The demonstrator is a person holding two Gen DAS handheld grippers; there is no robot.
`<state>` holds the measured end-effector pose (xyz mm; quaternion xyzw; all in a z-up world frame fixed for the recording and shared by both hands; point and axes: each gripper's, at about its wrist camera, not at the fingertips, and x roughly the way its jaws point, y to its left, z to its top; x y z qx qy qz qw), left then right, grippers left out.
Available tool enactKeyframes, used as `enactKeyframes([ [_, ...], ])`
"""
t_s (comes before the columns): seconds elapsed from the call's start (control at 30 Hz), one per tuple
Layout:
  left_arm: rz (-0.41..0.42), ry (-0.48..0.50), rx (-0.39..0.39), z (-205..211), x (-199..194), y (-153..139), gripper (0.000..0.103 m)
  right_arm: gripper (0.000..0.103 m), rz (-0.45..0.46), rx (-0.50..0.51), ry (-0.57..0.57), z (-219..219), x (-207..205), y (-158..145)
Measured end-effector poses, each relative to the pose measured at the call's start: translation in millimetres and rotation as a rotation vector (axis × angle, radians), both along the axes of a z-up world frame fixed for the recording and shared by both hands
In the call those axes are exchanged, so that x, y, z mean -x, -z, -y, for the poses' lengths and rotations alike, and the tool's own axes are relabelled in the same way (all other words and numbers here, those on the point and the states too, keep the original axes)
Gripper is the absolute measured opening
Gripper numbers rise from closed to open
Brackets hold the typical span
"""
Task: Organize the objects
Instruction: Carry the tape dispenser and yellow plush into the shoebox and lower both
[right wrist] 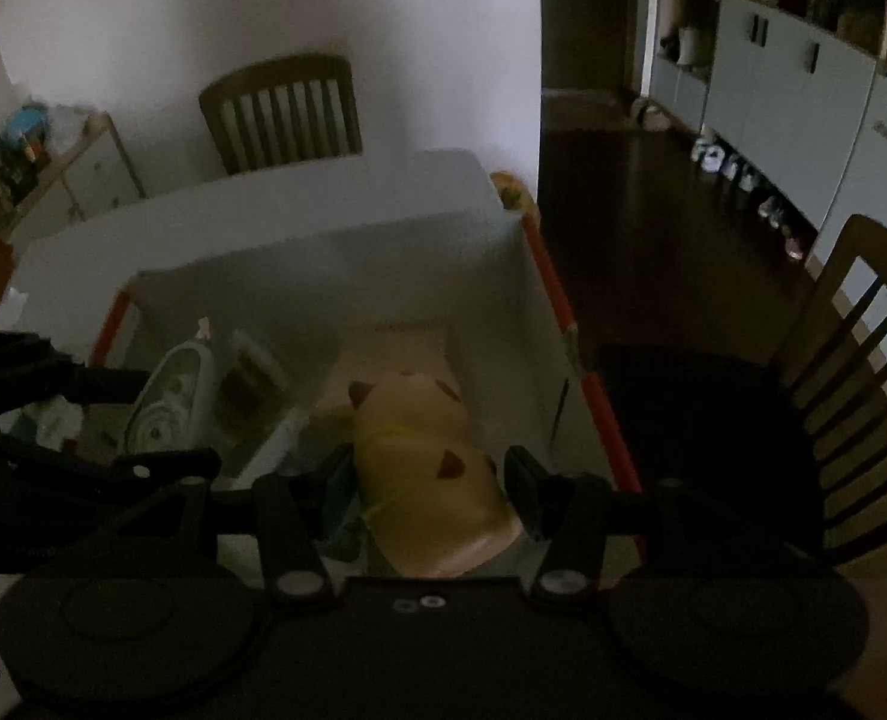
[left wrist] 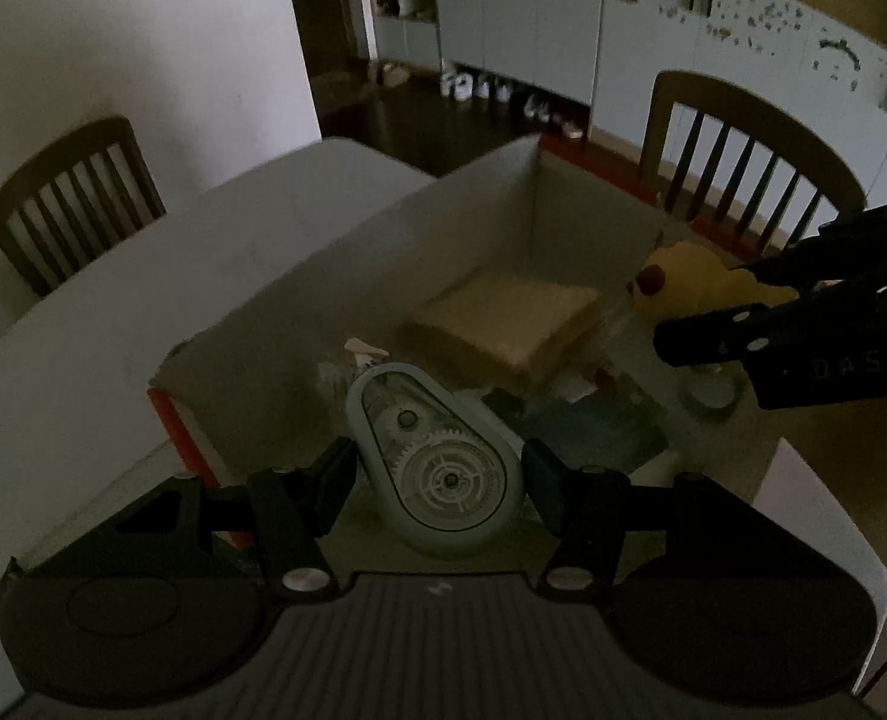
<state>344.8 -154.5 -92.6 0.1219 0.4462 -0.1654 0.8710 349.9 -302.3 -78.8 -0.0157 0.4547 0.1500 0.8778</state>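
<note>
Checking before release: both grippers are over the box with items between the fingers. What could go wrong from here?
1. The left gripper and right gripper share one box; they could collide.
2. The correction tape may land on the clutter below and tip.
3. The yellow plush toy could settle on the sponge, burying it.

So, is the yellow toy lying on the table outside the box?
No, the yellow toy is between the right gripper's fingers, above the inside of the white box.
</note>
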Motion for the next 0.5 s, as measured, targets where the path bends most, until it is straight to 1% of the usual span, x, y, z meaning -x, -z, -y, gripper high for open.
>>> enactKeyframes([
  [0.2, -0.062, -0.021, -0.005, -2, -15, 14, 0.060, 0.055, -0.051, 0.028, -0.014, -3, -6, 16],
  [0.3, -0.078, -0.021, -0.011, -1, -18, 18, 0.060, 0.057, -0.074, 0.031, -0.013, -4, -9, 23],
  [0.37, -0.076, -0.012, -0.033, 2, -18, 21, 0.060, 0.059, -0.084, 0.032, -0.016, -4, -10, 26],
  [0.5, -0.099, -0.013, -0.028, 3, -20, 25, 0.060, 0.059, -0.089, 0.030, -0.021, -3, -10, 29],
])
